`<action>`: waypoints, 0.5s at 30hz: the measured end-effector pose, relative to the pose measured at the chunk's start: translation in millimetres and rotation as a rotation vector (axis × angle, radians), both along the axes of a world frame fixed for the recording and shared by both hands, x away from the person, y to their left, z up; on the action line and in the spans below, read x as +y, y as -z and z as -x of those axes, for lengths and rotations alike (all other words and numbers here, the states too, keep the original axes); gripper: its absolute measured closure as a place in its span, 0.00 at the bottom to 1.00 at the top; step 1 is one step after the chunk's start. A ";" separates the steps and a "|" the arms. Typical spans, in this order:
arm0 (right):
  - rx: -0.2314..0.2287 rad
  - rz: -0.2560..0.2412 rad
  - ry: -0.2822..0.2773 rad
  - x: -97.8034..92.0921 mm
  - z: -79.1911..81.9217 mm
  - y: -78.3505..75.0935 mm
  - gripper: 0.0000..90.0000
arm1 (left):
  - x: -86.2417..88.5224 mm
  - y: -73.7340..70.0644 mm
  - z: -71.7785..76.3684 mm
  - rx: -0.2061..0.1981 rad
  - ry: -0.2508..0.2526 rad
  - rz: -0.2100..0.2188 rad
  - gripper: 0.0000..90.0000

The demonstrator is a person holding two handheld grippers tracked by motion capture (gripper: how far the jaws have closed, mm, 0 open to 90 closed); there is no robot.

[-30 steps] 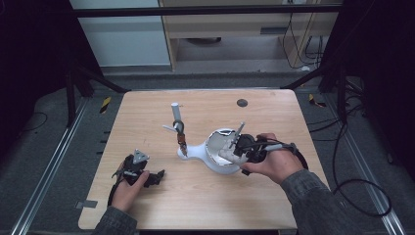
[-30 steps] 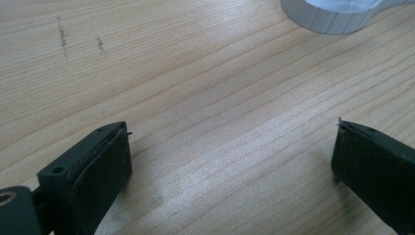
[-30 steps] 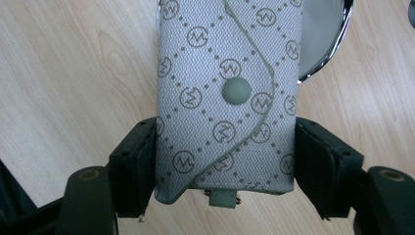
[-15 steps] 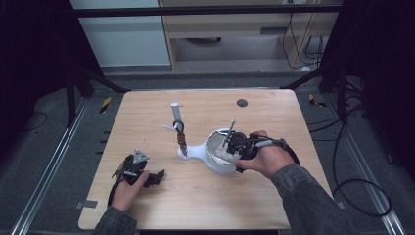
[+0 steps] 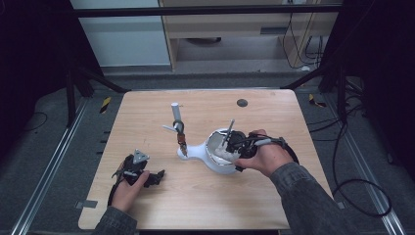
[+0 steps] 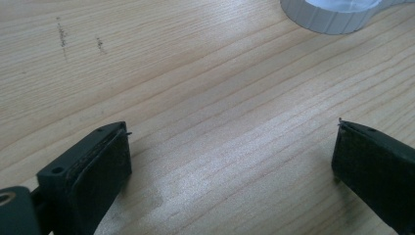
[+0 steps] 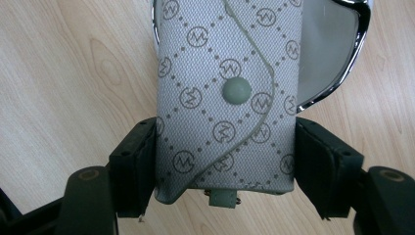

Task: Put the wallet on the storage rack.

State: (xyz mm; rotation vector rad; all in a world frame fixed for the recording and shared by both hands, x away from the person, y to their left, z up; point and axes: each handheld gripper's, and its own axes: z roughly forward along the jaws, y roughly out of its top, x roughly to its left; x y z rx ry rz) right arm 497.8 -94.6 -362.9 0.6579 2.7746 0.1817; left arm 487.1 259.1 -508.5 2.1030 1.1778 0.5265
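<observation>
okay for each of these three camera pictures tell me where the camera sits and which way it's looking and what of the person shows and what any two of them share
High view: fixed above the person's side, looking forward and down on the wooden table; both forearms and hands show.
Left gripper view: rides the left hand-held gripper, looking along its open jaws at bare tabletop.
Right gripper view: rides the right hand-held gripper, looking down at the grey patterned pouch between its jaws, above the white bowl.
Shared: high and left gripper views both show the white bowl.

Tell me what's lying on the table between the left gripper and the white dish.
Nothing: in the high view, bare wooden table separates the left gripper from the white dish. The left gripper view shows bare wood between its open jaws too.
</observation>
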 end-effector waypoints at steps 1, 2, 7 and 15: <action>0.002 0.004 0.001 0.5 0.1 0.0 0.34 | 0.0 0.0 0.0 0.000 0.000 0.000 0.01; 0.001 0.004 0.000 0.7 0.1 0.1 0.34 | 0.0 0.0 0.0 0.000 0.000 0.001 0.01; 0.001 0.010 -0.002 2.1 -1.0 0.0 0.34 | 0.0 0.0 0.0 0.000 0.000 0.001 0.01; 0.008 0.023 -0.005 6.2 -3.1 1.0 0.34 | 0.0 -0.1 0.0 0.001 0.000 0.001 0.01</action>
